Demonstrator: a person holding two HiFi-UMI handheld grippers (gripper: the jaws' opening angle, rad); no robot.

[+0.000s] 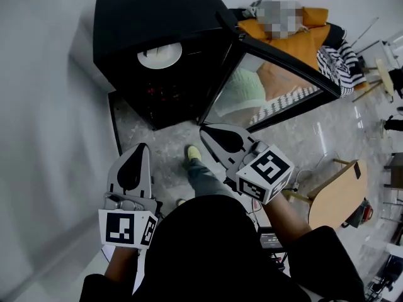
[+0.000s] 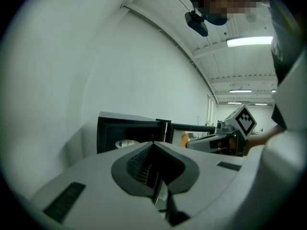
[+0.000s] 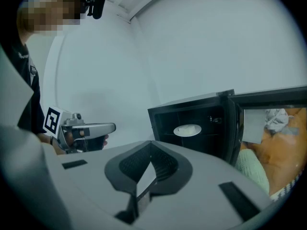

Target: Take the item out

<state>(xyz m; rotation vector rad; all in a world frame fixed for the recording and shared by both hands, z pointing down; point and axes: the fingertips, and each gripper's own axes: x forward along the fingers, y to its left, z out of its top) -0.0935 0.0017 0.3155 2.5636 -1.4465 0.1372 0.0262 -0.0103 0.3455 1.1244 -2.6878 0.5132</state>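
A black box-shaped cabinet [image 1: 151,24] stands on the floor with its glass door [image 1: 277,87] swung open to the right. Inside, on a shelf, lies a white plate [image 1: 160,55], also seen in the left gripper view [image 2: 127,143] and the right gripper view [image 3: 187,130]. My left gripper [image 1: 140,148] is held low at the left, short of the cabinet, shut and empty. My right gripper [image 1: 204,131] points at the opening near the door's lower edge, also shut with nothing in it. Each gripper view shows its own jaws closed tip to tip [image 2: 153,143] [image 3: 151,143].
A white wall runs along the left. A wooden chair [image 1: 337,197] stands at the right on the marbled floor. The person's shoe [image 1: 194,153] is in front of the cabinet. Orange cloth [image 1: 296,33] and striped fabric [image 1: 337,65] lie behind the door.
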